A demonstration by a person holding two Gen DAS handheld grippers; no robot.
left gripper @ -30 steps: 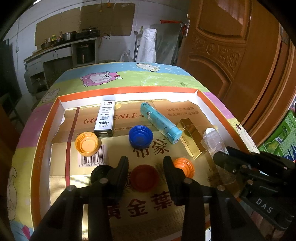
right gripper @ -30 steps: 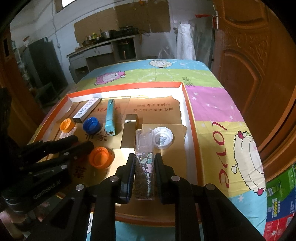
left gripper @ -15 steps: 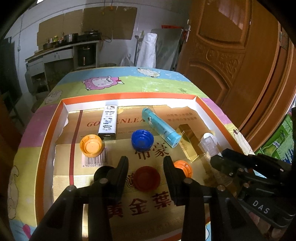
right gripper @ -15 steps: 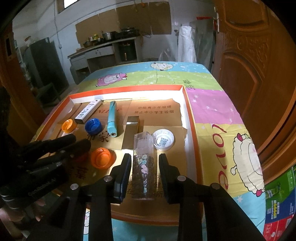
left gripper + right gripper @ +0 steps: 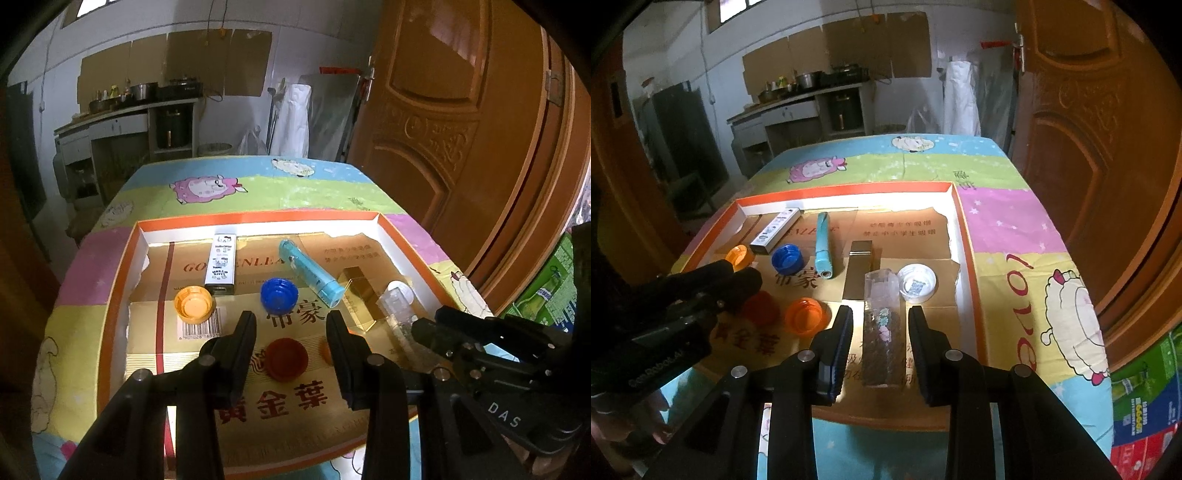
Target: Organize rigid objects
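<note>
Red cap [image 5: 286, 359] — between left gripper [image 5: 291, 325] fingers

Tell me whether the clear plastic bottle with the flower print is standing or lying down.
Lying down. The clear plastic flower-print bottle rests lengthwise on the cardboard inside the orange-rimmed tray, between the right tool's open fingers.

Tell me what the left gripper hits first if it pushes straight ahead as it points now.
Probably the red cap, lying between the open left gripper fingers on the tray's cardboard floor. Depth is unclear.
</note>
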